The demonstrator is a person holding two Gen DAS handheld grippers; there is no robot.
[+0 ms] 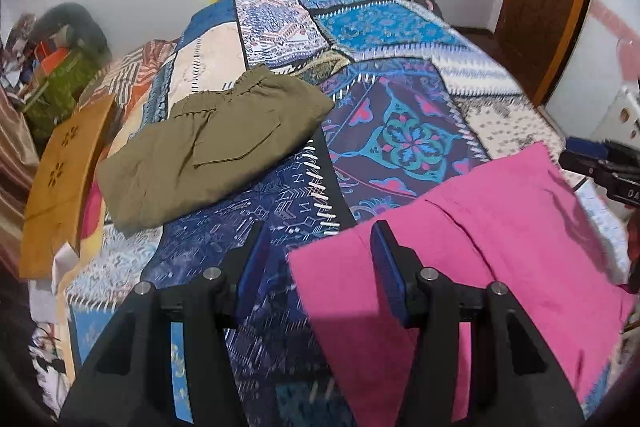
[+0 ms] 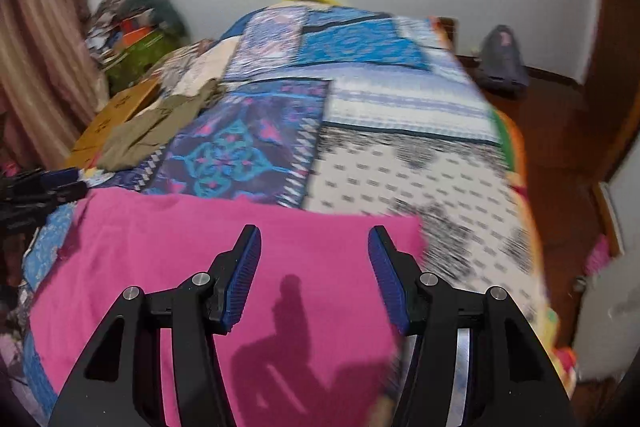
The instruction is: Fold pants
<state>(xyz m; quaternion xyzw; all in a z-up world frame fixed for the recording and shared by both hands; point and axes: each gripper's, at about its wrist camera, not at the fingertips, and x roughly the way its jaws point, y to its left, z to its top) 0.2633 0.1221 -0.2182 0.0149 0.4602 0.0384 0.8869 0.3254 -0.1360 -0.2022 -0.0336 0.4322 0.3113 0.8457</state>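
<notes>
Two grippers are in my hands, and both have their jaws spread wide with nothing between them. My left gripper [image 1: 316, 241] hangs over the patchwork bedspread [image 1: 400, 131], its right finger over the near-left corner of the pink pants [image 1: 480, 227], its left finger over bare quilt. In that view the pink pants spread flat from about 6 o'clock out toward 3 o'clock, and my right gripper [image 1: 600, 171] shows at 3 o'clock, just past their far corner. A folded olive garment [image 1: 216, 147] lies at 10 o'clock, well apart from the pink ones, with a tan wooden board [image 1: 60, 183] beside it at the bed's edge, at 9 o'clock.

My right gripper [image 2: 314, 245] hovers above the pink pants [image 2: 200, 247], which fill the lower half of its view; I cannot tell whether the tips touch the cloth. A shadow falls on the fabric between the fingers. The left gripper [image 2: 36, 187] shows at 9 o'clock, the olive garment [image 2: 152, 131] at 10 o'clock.
</notes>
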